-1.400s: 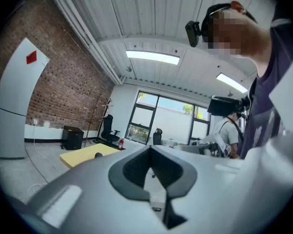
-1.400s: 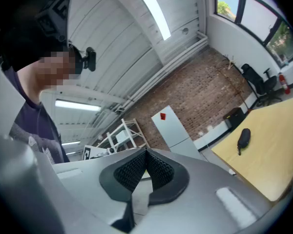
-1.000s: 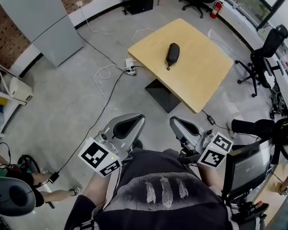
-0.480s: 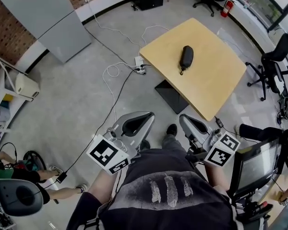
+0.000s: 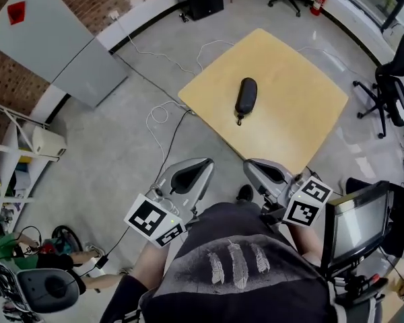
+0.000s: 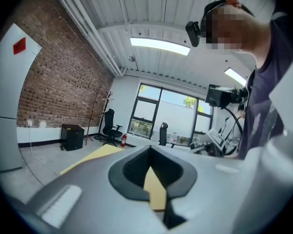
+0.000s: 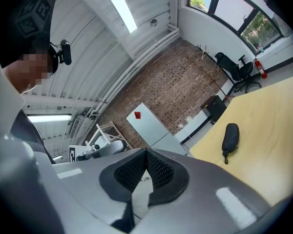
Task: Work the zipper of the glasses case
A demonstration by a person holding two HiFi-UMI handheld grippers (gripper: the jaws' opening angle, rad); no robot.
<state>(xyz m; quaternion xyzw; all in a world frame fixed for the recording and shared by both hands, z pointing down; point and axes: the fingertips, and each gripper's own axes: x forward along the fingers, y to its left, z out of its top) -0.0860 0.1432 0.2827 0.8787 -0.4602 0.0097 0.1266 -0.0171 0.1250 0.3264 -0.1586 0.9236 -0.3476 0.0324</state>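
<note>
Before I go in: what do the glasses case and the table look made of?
Glasses case: probably a fabric-covered shell, black and matte, since it shows no glare and keeps a rounded form. Table: pale wood or wood-look laminate, smooth with a faint sheen; which one the views leave open.

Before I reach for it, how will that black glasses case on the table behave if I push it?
The glasses case looks rounded and elongated, so it may slide or rock on the smooth table rather than tip. Nothing braces it, so an off-centre push would probably spin it. Its even bulge suggests a stiff shell.
</note>
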